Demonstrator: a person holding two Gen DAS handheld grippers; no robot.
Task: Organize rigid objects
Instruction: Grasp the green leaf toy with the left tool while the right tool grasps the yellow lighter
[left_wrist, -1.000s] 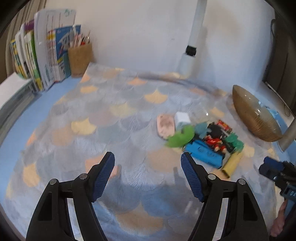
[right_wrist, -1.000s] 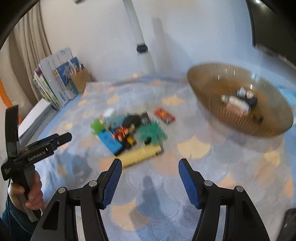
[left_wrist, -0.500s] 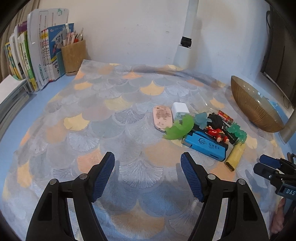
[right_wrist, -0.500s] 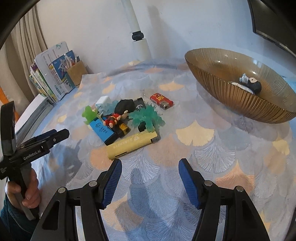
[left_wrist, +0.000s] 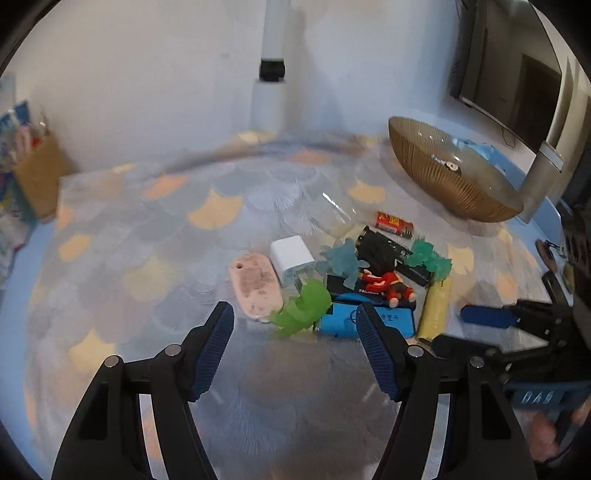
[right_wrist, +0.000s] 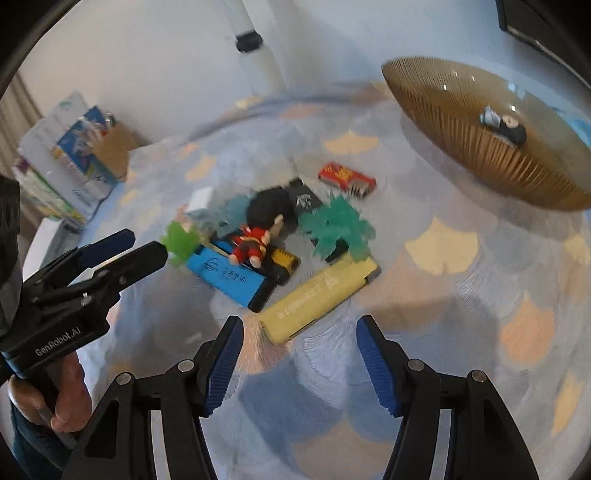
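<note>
As both tongs have come closer to the pile of small objects (right_wrist: 280, 243) on the table (right_wrist: 461, 314), the left tongs (left_wrist: 295, 347) narrowing slightly yet empty, the right tongs (right_wrist: 299, 360) released just before the yellow lighter (right_wrist: 317, 299), picking seems next.

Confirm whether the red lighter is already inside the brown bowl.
No. The red lighter lies on the patterned cloth, beside the brown bowl, not in it.

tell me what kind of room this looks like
Probably a home desk or study corner: books stand against the wall beside a pen holder, a screen is at the right, and a patterned cloth covers the table.
</note>
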